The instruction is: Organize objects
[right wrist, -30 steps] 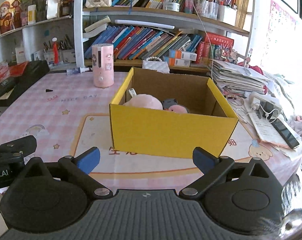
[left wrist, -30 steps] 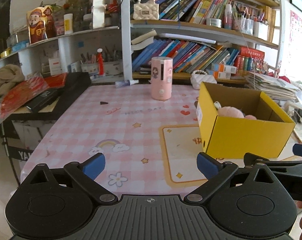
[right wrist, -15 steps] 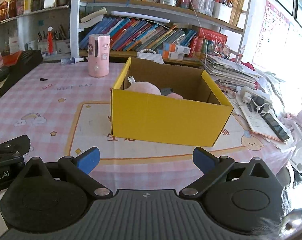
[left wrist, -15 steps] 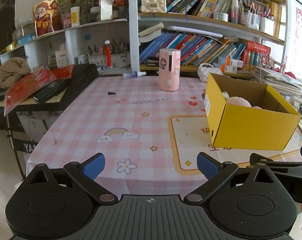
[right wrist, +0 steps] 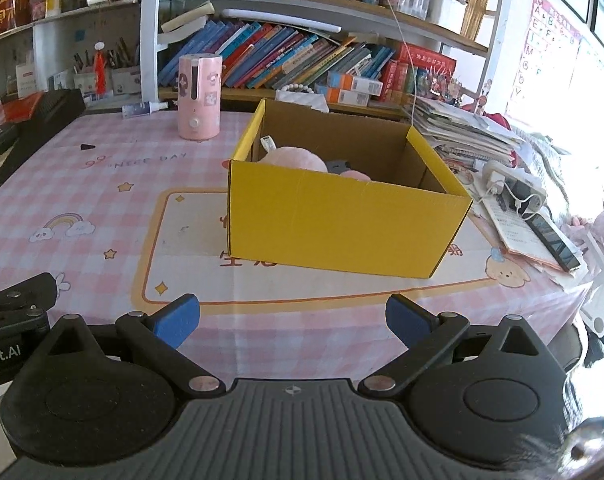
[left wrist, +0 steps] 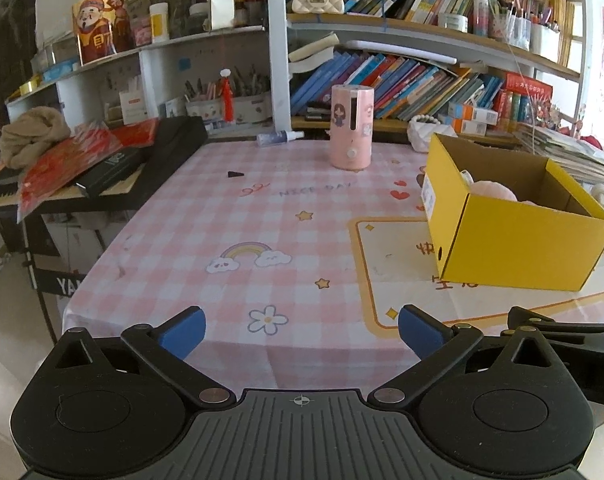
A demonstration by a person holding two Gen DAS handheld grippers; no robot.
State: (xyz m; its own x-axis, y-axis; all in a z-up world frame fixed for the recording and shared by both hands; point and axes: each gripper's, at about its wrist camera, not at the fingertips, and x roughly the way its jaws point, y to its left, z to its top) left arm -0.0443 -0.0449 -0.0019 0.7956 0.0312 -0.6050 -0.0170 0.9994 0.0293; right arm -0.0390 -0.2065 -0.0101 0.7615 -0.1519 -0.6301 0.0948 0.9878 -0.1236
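Yellow cardboard makes the box (right wrist: 343, 216), which stands open on the right part of the pink checked table (left wrist: 230, 248), and soft pink toys (right wrist: 298, 157) already lie inside it against its left wall. Both tools hang at the near edge of the table, well apart from the box. The left gripper (left wrist: 300, 330) has just been opening its jaws and they now stand wide with nothing between them; the right gripper (right wrist: 292, 318) is also wide and empty. It seems the loose things are already collected, so the step in hand is probably to look for what is left. Only a pink cylinder (left wrist: 350, 127) at the far side, a small spray bottle (left wrist: 278, 137) behind it and a tiny black piece (left wrist: 235, 174) remain on the cloth. To take the cylinder well, I would bring the left gripper to it level, close on the middle of its body and keep it upright, because it looks tall and could tip. The black piece is very small and flat, so a pinch from above would be safer.
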